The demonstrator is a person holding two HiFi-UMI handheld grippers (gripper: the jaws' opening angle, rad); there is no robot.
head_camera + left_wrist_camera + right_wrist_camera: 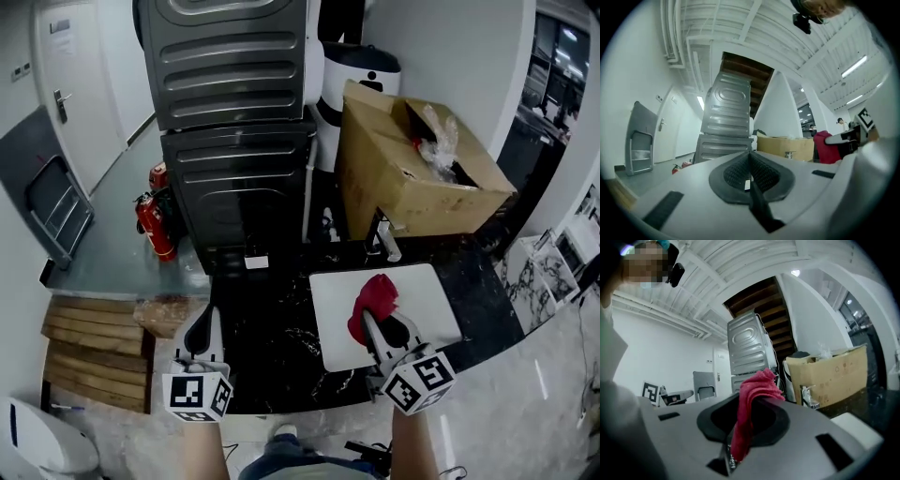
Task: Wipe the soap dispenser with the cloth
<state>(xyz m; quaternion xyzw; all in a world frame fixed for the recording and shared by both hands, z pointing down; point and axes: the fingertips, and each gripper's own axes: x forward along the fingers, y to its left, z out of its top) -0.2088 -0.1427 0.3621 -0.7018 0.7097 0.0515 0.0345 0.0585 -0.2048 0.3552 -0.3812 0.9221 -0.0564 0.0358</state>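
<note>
Head view had the right hand-held gripper (pixel 372 323) pinching the red cloth (pixel 375 298) over the white sink (pixel 427 300), left hand-held gripper (pixel 201 323) closed empty, and the cardboard box (pixel 394 183) behind held crumpled plastic (pixel 439 133).

Head view, person's rig: left gripper (pixel 202 321) at 7 o'clock and right gripper (pixel 373 323) at 5 o'clock. Each has a pale grey shell, black ridged pads (pixel 736 172), and a white cube with black square markers (left cube (pixel 197 396), right cube (pixel 419 378)). At 6 o'clock: blue trousers (pixel 295 461) and pale shoe (pixel 284 433).
</note>
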